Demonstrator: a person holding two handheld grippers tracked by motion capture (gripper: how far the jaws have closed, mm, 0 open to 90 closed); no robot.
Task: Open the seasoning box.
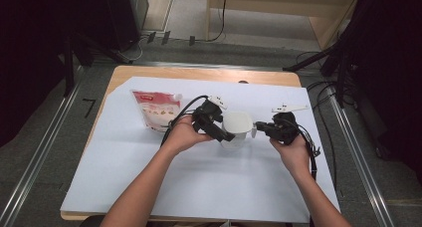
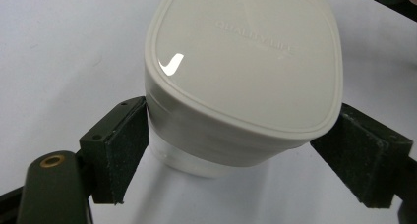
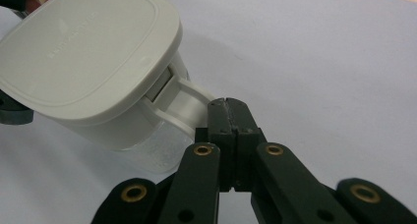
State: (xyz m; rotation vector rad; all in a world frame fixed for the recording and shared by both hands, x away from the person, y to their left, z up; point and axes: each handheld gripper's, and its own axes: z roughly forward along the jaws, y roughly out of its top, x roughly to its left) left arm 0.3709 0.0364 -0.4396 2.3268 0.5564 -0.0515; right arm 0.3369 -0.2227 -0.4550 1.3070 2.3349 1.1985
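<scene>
A white container [image 1: 237, 122] with a cream lid stands mid-table on the white sheet. My left gripper [image 1: 230, 133] comes at it from the left. In the left gripper view the two pads [image 2: 123, 145] sit against opposite sides of the container [image 2: 246, 62], just under the lid, so my left gripper [image 2: 236, 145] is shut on it. My right gripper [image 1: 259, 128] reaches in from the right. Its jaws [image 3: 228, 103] are pressed together, tips touching the end of the container's side latch [image 3: 184, 98]. Whether the latch is pinched I cannot tell.
A red and white food pouch [image 1: 158, 110] lies on the sheet to the left of the hands. The white sheet [image 1: 199, 187] covers most of the wooden table [image 1: 199, 73]. Cables and dark stands ring the floor beyond the table's far edge.
</scene>
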